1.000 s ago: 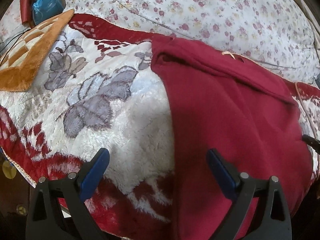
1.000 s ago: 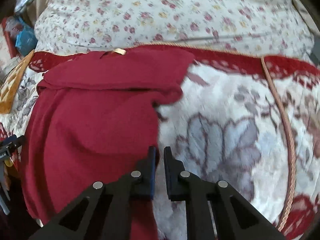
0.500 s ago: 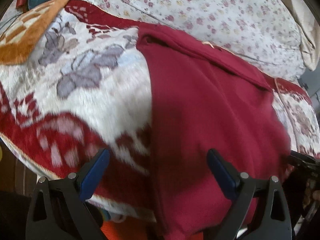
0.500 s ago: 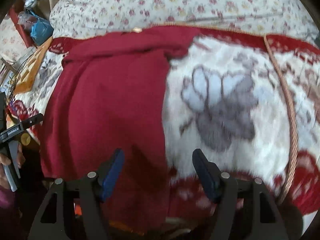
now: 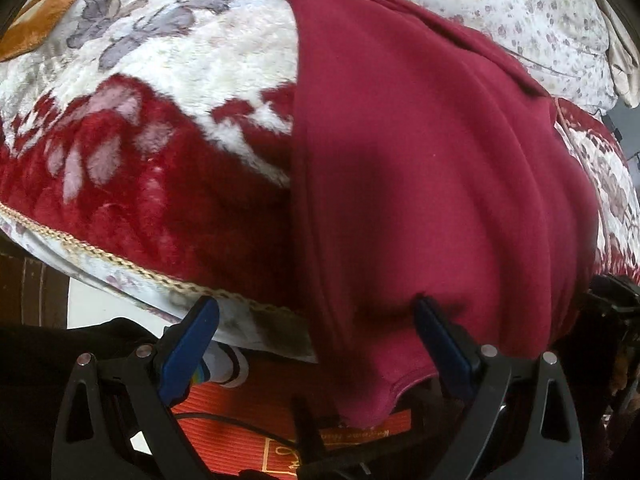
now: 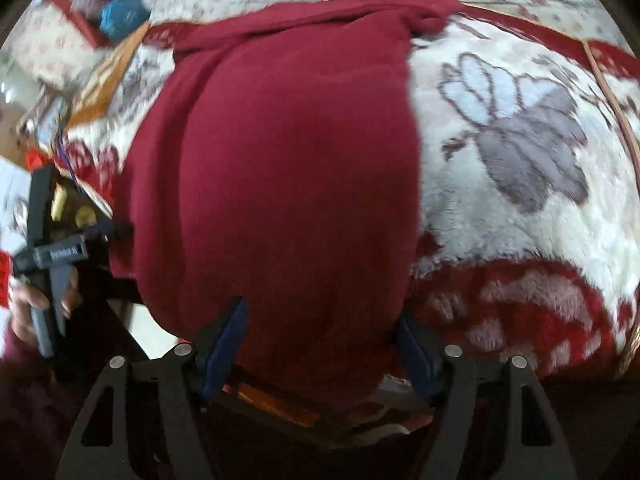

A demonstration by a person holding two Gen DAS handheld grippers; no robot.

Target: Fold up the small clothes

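Observation:
A dark red garment (image 5: pixel 420 168) lies lengthwise on the bed, its near end hanging over the bed's front edge; it also shows in the right wrist view (image 6: pixel 288 168). Its far end is folded over near the floral pillow. My left gripper (image 5: pixel 316 344) is open at the garment's hanging left corner, one blue pad on each side of the hem. My right gripper (image 6: pixel 320 348) is open, with the garment's near right end hanging between its blue pads. The left gripper and the hand that holds it show at the left of the right wrist view (image 6: pixel 52 256).
A fluffy red and white flower blanket (image 5: pixel 160 92) covers the bed, with a braided edge (image 5: pixel 120 260). A floral pillow (image 5: pixel 520 12) lies behind. An orange mat (image 5: pixel 260 408) and a socked foot (image 5: pixel 224 364) are on the floor below. Clutter stands at the far left (image 6: pixel 100 16).
Both grippers have drawn back and down to the bed's front edge. The right gripper, shut a second ago, has opened wide. The left gripper stays open.

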